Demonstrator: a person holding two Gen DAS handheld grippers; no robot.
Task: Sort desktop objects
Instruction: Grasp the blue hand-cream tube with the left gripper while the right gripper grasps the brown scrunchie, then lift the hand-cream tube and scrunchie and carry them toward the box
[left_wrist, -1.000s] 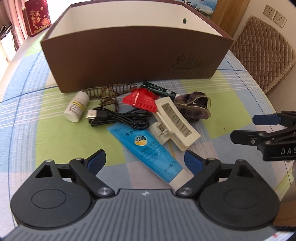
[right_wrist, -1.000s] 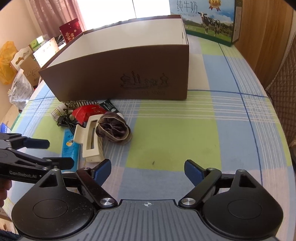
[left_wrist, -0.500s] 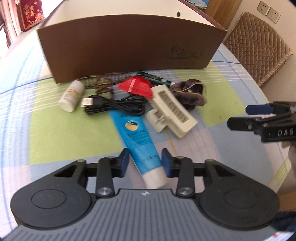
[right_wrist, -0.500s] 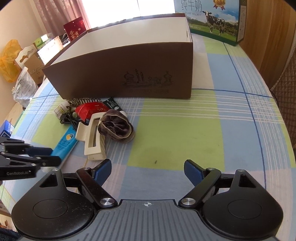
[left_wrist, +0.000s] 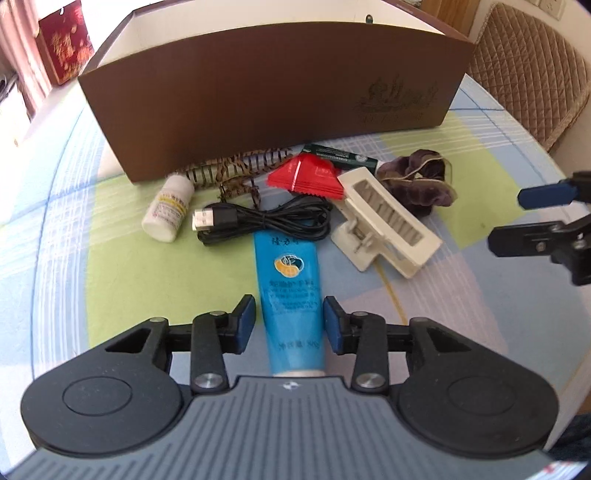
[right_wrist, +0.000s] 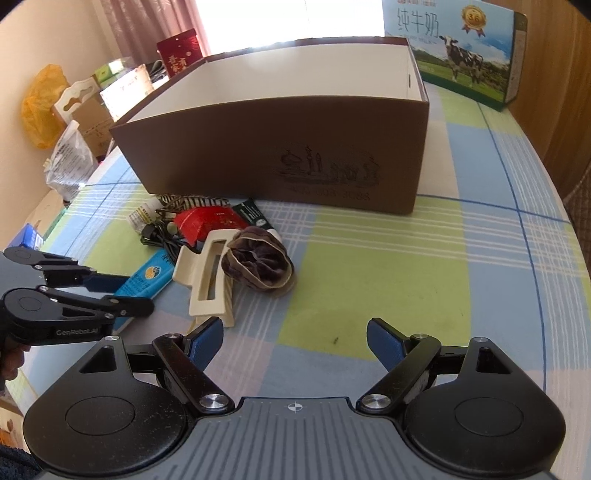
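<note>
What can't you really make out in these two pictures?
- Brown box floor: both views, its front wall hides it.
- Blue tube cap end: left wrist view, behind the left gripper body; its jaws have just been closing around the tube, pad contact unclear.
- Dark green packet: left wrist view, mostly under the red packet.
- White bottle label: both views, print too small.

The blue tube's (left_wrist: 291, 295) cap end disappears under the left gripper's (left_wrist: 289, 325) grey body. Whether the pads (left_wrist: 246, 321) actually touch the tube is unclear. Beyond the gripper, the small print on the white bottle (left_wrist: 168, 212) is unreadable, and the brown box (left_wrist: 273, 107) hides the striped clip's (left_wrist: 240, 164) far edge.
</note>
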